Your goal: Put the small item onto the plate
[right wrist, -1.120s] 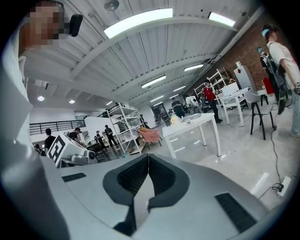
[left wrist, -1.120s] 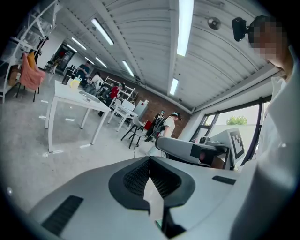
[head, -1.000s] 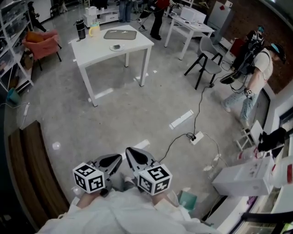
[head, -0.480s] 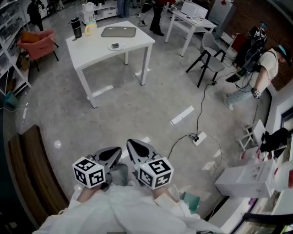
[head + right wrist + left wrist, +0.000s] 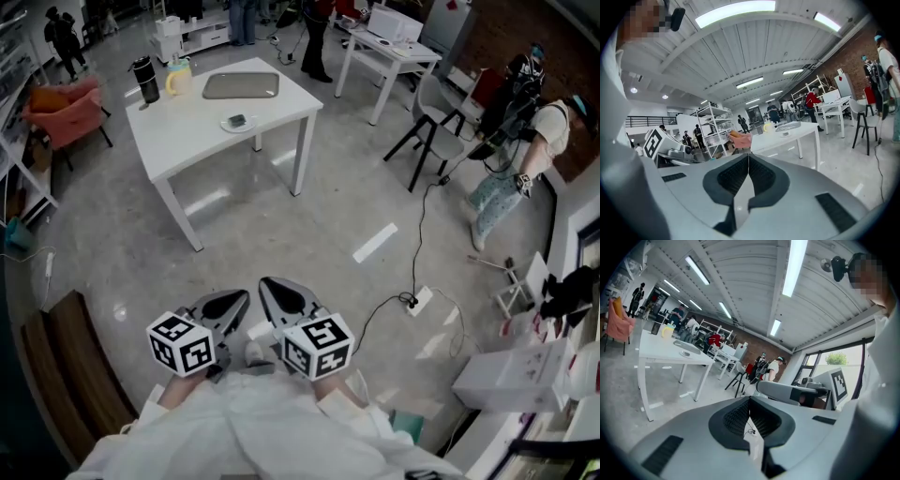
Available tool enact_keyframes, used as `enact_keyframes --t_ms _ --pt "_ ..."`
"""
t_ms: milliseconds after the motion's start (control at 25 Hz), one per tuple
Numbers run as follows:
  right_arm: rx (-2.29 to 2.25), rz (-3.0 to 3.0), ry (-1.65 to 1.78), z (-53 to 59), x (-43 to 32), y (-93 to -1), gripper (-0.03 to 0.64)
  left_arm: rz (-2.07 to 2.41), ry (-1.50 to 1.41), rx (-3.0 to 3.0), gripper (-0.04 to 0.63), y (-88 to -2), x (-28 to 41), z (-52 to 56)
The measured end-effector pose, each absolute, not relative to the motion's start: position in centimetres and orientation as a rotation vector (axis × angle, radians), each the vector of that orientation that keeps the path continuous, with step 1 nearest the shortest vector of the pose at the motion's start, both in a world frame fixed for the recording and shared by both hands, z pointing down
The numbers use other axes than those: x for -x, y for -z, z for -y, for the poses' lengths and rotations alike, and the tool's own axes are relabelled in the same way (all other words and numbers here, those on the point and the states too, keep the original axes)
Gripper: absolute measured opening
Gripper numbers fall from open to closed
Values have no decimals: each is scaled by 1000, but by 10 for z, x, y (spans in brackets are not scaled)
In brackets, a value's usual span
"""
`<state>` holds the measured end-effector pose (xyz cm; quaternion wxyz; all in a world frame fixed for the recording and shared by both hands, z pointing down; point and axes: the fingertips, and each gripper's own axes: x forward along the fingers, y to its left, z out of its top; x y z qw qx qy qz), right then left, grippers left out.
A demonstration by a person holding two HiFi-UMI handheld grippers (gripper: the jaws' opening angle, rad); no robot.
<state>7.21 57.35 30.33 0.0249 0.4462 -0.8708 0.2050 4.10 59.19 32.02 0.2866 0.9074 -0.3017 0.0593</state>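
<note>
Step in hand: by my reading, getting within reach of the white desk [image 5: 192,136], which stands far across open floor, well apart from both grippers.
Left hand-held gripper [image 5: 236,317]: jaws together with nothing between them, held near the body and pointing toward the desk.
Right hand-held gripper [image 5: 270,307]: jaws likewise pressed together and empty, just beside the left one.
Plate [image 5: 236,123]: on the desk toward its near right edge, just nearer than the grey tray [image 5: 241,85].
Small item [image 5: 237,120]: a dark speck at the plate, which I take to be it.
Doing it well: come up square to the desk's near side and stop close enough that the plate sits between the two grippers' lines. Open one pair of jaws only once above the item, and go in low and slow, since a small thing skids easily on a smooth top.
Watch for: the black cable [image 5: 412,234] and its socket block [image 5: 419,300] lying on the floor to the right, so a path kept left of them looks safer.
Hard to make out: whether the speck lies on the plate or just beside it, and what it is, as it is too small in every view.
Cut off: the person's arms, which show only as white sleeves [image 5: 272,431] at the near edge of the head view.
Other desk things: a dark flask [image 5: 143,79] and a pale jug [image 5: 177,77] at the far left corner, well apart from the plate.
</note>
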Motion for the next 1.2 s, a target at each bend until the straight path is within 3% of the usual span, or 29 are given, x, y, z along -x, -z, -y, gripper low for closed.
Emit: enact_keyframes --t_ms 440,1200 --pt "-1444 2669 -659 -496 -43 -309 15 744 -174 -2409 11 -333 -10 -520" --pt "-1412 2653 -671 -328 -51 -324 15 788 -170 -2353 11 -351 -15 -358"
